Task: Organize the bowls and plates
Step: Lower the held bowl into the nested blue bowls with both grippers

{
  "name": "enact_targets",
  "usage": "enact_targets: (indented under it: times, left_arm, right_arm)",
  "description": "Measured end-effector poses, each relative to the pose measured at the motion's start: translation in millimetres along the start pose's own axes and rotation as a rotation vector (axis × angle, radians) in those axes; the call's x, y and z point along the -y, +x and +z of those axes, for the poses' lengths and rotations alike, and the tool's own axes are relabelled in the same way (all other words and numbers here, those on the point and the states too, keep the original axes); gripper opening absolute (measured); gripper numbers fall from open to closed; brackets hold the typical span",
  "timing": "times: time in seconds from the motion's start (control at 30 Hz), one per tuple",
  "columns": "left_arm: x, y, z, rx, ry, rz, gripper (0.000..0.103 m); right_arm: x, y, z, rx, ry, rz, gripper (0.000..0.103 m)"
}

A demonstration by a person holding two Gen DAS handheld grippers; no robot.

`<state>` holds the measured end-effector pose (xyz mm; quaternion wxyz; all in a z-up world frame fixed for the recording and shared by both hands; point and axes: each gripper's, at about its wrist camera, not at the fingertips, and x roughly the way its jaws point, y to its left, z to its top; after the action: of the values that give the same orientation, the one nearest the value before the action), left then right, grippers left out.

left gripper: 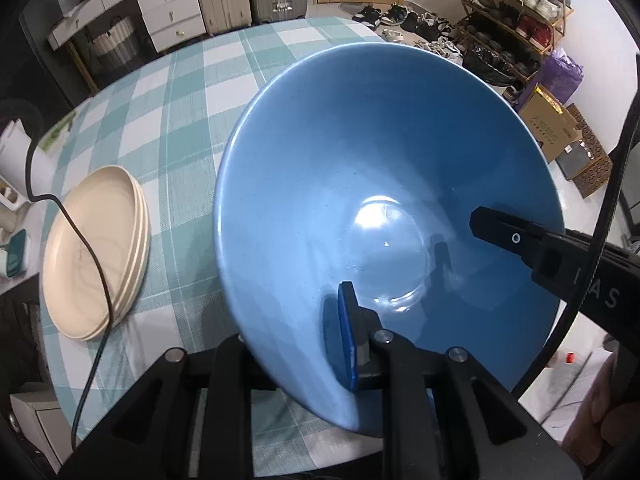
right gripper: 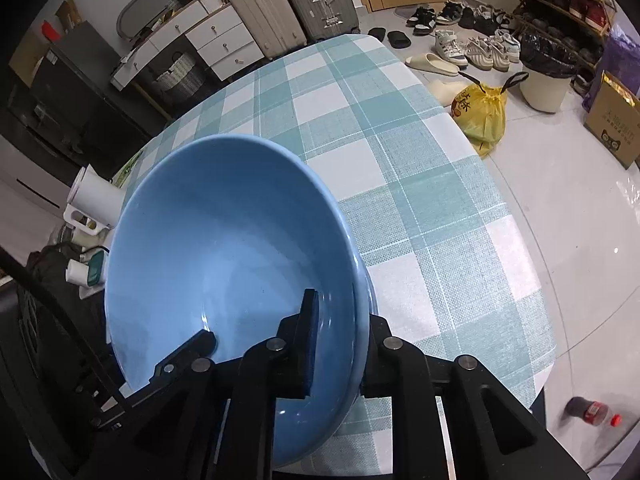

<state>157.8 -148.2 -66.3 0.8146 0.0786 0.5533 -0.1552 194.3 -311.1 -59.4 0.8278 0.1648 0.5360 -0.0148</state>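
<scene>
A blue bowl (left gripper: 384, 208) fills mid-frame in both views, tilted above the checked table (left gripper: 168, 92). The left gripper (left gripper: 316, 340) clenches its near rim, outer finger hidden behind the wall. The right gripper (right gripper: 340, 344) pinches the opposite rim likewise. Cream plates (left gripper: 96, 252) sit stacked at lower left, crossed by a cable (left gripper: 86, 248).

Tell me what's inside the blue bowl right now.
The blue bowl holds no food or dishes, only glare on its glazed bottom. One finger of each gripper reaches inside: left gripper, right gripper. The table beneath the bowl is covered.
</scene>
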Motion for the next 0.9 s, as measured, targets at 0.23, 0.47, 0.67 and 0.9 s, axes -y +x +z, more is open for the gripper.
enact_targets:
  times: [0.23,0.47,0.67,0.9]
  left_arm:
    - [-1,2,-1,0.029,0.011,0.029,0.019]
    - [-2,3,0,0.023,0.015,0.038,0.021]
    - [-4,0,-1,0.001,-0.004,0.021,0.022]
    - [-5,-2,2,-0.030,-0.025,0.004,0.023]
  right_arm:
    - [-11,-1,-5,0.001,-0.070,-0.053,0.016]
    - [-21,-1,-5,-0.007,-0.129,-0.089,0.019]
    - [-24,-7,-1,-0.013,-0.135,-0.120,0.020]
    - [-18,-13,2,-0.016,-0.110,-0.105,0.023]
